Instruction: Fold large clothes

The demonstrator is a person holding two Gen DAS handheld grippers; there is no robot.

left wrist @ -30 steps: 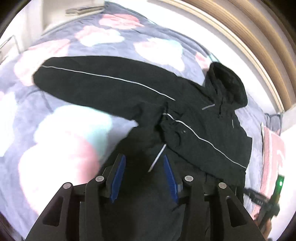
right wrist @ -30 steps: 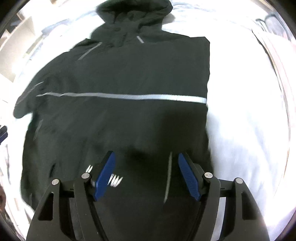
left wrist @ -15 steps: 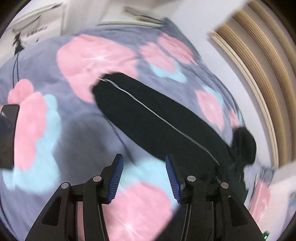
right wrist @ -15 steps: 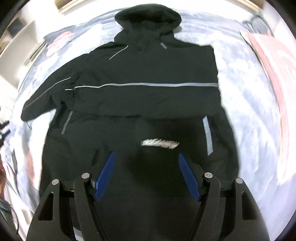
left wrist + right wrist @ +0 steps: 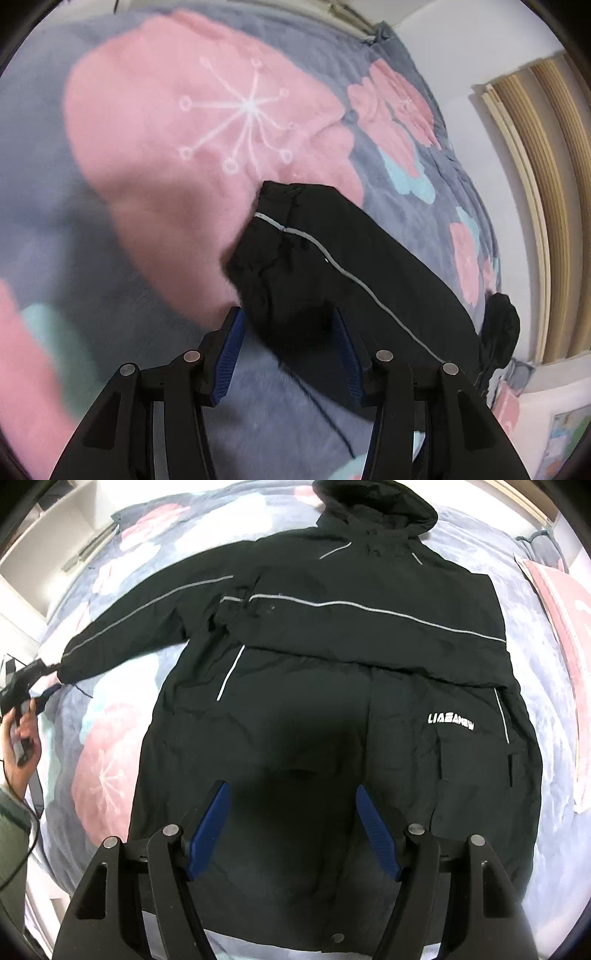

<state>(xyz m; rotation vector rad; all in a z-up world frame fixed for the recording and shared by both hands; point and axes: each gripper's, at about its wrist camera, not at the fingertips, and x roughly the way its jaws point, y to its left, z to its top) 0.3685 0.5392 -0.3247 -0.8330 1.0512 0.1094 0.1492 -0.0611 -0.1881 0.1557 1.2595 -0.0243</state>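
A black hooded jacket [image 5: 332, 686] with thin reflective stripes lies spread on a flowered blanket [image 5: 107, 746]. One sleeve is folded across its chest; the other sleeve [image 5: 122, 631] stretches out to the left. In the left wrist view my left gripper [image 5: 286, 325] is open, its blue pads on either side of that sleeve's cuff [image 5: 280, 266], not closed on it. The left gripper also shows far left in the right wrist view [image 5: 33, 686]. My right gripper [image 5: 290, 801] is open and empty, above the jacket's lower part.
The grey blanket with pink and blue flowers [image 5: 207, 122] covers the bed. A wooden slatted headboard [image 5: 546, 206] stands beyond the hood [image 5: 498, 328]. A pink item [image 5: 569, 635] lies at the bed's right edge. White shelving [image 5: 44, 539] stands at the far left.
My left gripper has swung from the jacket's body out to the cuff of the stretched sleeve and closed in on it. My right gripper has pulled back, showing the whole jacket.
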